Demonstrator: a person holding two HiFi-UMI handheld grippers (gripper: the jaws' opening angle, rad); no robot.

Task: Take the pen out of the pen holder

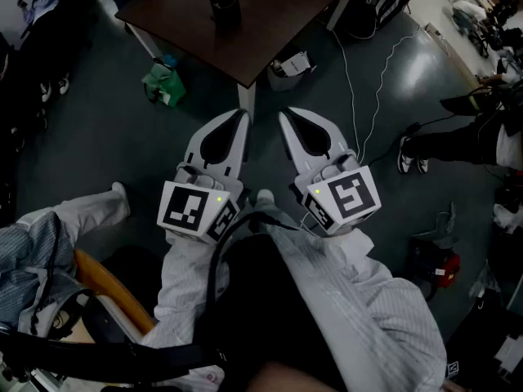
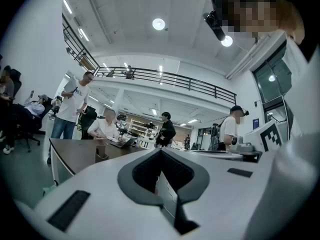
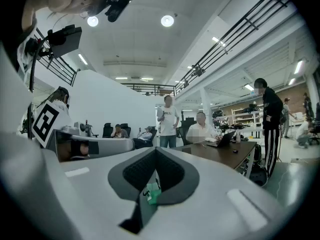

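Observation:
A black pen holder (image 1: 222, 6) stands on the dark brown table (image 1: 270, 23) at the top of the head view, far beyond both grippers. No pen can be made out in it. My left gripper (image 1: 241, 114) and right gripper (image 1: 285, 114) are held side by side close to my body, over the floor, pointing at the table. Both are shut with nothing between the jaws. In the left gripper view the left gripper (image 2: 161, 150) points level, with the pen holder (image 2: 101, 151) small on the table (image 2: 75, 154) to its left. The right gripper (image 3: 155, 149) faces the table (image 3: 225, 154).
A green bag (image 1: 163, 84) and a white object (image 1: 292, 64) lie on the floor by the table leg. White cables (image 1: 368, 96) run across the floor. A person's legs (image 1: 458, 141) stretch in at right. An orange chair (image 1: 106, 288) is at my left. Several people stand or sit around the table.

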